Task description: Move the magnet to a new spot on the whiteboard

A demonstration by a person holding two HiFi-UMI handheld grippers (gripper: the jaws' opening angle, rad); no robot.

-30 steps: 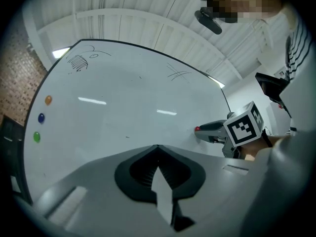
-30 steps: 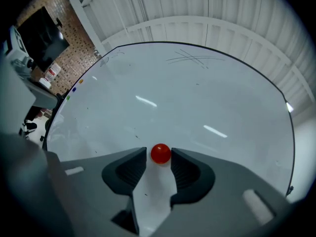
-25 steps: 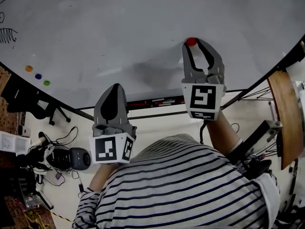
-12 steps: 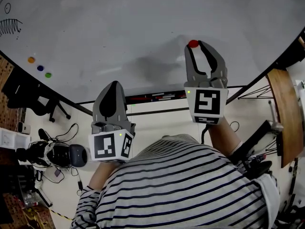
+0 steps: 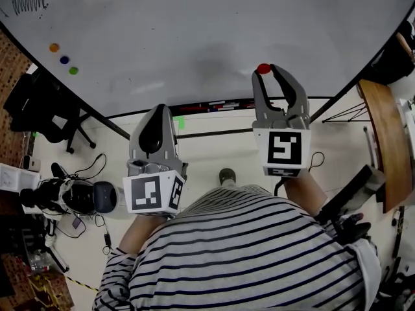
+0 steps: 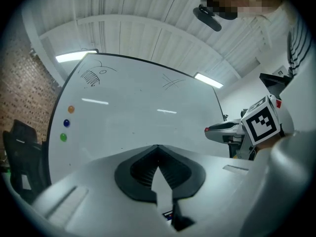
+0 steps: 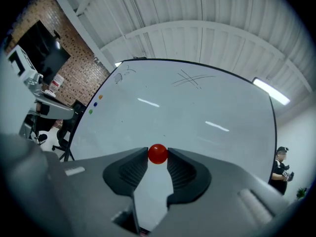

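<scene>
A small round red magnet (image 7: 158, 154) sits pinched between the tips of my right gripper (image 5: 264, 69), which is shut on it in front of the whiteboard (image 5: 194, 37). In the head view the red magnet (image 5: 262, 69) shows at the gripper's tip, near the board's lower edge. Whether it touches the board I cannot tell. My left gripper (image 5: 155, 112) hangs lower and to the left, below the board's edge, its jaws closed together with nothing between them (image 6: 158, 149). The right gripper (image 6: 222, 129) shows in the left gripper view too.
Three small magnets, orange (image 5: 54, 47), blue (image 5: 64, 60) and green (image 5: 73, 70), stick to the board's left part, by a scribbled drawing (image 5: 29, 2). A marker tray (image 5: 214, 105) runs under the board. A black chair (image 5: 39, 115) and camera gear (image 5: 71, 196) stand on the floor at left.
The right gripper with the red magnet now shows lower on the board, close to its bottom edge. The view has shifted down, with more floor in sight. The left gripper stays shut.
</scene>
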